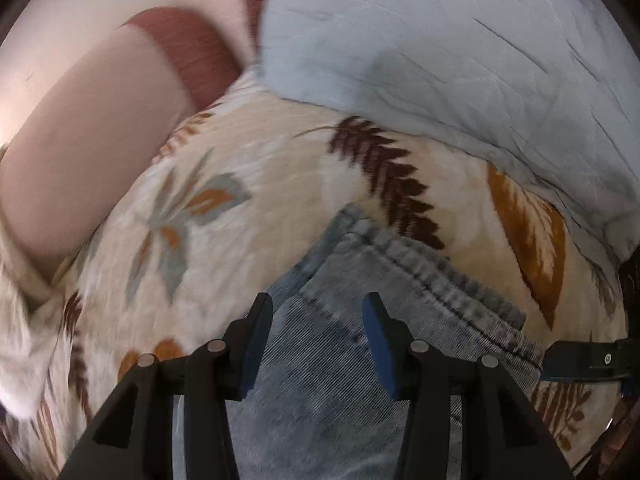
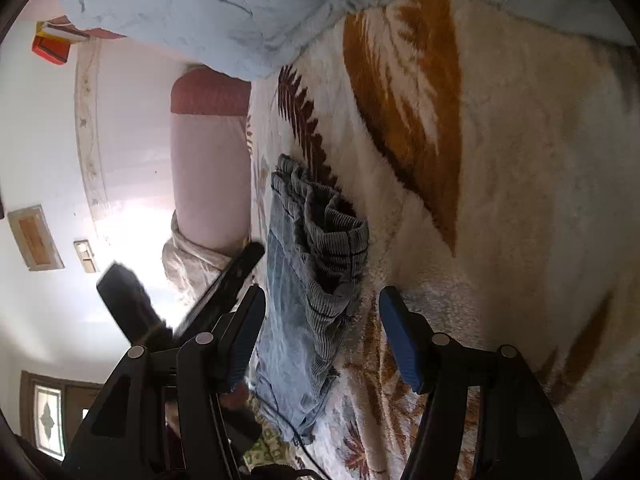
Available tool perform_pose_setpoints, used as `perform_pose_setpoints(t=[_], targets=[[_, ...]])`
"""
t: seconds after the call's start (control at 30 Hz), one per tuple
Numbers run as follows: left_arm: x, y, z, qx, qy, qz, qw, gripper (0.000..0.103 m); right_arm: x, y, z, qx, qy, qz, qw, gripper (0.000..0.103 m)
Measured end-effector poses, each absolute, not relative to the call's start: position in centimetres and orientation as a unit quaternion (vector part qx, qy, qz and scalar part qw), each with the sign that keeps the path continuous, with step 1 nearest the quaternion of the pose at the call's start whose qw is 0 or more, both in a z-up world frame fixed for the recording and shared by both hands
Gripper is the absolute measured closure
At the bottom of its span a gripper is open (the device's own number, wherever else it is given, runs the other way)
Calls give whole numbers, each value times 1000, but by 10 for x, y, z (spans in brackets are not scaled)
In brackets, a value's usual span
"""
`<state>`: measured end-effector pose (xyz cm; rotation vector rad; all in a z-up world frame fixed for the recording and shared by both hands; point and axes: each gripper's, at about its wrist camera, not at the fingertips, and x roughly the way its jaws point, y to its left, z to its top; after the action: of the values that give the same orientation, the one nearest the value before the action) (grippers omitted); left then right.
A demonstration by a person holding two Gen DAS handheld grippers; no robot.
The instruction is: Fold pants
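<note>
Left wrist view, left to right: pink bolster (image 1: 80,168) with a maroon end at the bed's far-left edge; cream blanket (image 1: 280,168) printed with brown and ochre leaves; light-blue jeans (image 1: 320,360), faded and washed, lying flat on the blanket directly beneath the left gripper (image 1: 316,340); stitched hem (image 1: 420,268) running obliquely from upper left to lower right; pale blue quilt (image 1: 440,40) bunched along the far side; part of the right gripper (image 1: 580,360) at the right border. Left jaws parted over the denim, pads not pressing on cloth, nothing between them.

Right wrist view, left to right: white wall (image 2: 48,140), bolster (image 2: 208,160), blurred left gripper (image 2: 224,284), then jeans (image 2: 304,300) folded into a narrow strip, leg cuffs stacked and gaping at the far end. Long axis running away from the camera, cuffs pointing toward the quilt (image 2: 200,8). Right gripper (image 2: 320,332) level with the strip's near half, jaws apart and empty. Broad stretch of bare blanket (image 2: 520,200) open to the right of the strip; bed edge close on its left.
</note>
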<state>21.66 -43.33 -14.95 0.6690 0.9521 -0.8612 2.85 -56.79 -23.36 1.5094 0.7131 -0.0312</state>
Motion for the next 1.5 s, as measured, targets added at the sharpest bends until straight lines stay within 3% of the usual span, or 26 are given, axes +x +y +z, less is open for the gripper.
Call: perform_pose_setpoints(t=[0.1, 0.37, 0.53, 0.67, 0.8, 0.93, 1.03, 1.1, 1.17, 1.3, 1.5], targets=[[214, -445, -153, 330, 422, -416, 735, 61, 33, -570, -234, 671, 316, -13, 670, 44], [225, -467, -166, 361, 413, -431, 716, 60, 30, -572, -238, 678, 305, -10, 668, 44], [231, -470, -175, 385, 393, -429, 716, 42, 35, -562, -237, 672, 311, 1, 672, 42], [238, -466, -176, 363, 407, -442, 712, 42, 41, -557, -237, 659, 321, -5, 680, 43], [234, -465, -176, 354, 408, -481, 690, 71, 42, -556, -239, 663, 309, -11, 682, 43], [231, -467, -176, 358, 400, -490, 686, 74, 40, -560, -243, 684, 283, -4, 673, 44], [232, -464, -176, 346, 400, -497, 688, 77, 43, -559, -244, 672, 289, 2, 682, 52], [229, -462, -176, 344, 395, -498, 691, 80, 47, -558, -245, 664, 297, 0, 686, 63], [230, -460, -175, 337, 394, -498, 695, 83, 48, -557, -247, 662, 302, -2, 686, 81], [240, -454, -170, 303, 403, -495, 707, 93, 54, -551, -234, 630, 305, -9, 714, 85], [243, -441, -156, 259, 400, -504, 721, 94, 61, -536, -203, 575, 294, 10, 764, 86]])
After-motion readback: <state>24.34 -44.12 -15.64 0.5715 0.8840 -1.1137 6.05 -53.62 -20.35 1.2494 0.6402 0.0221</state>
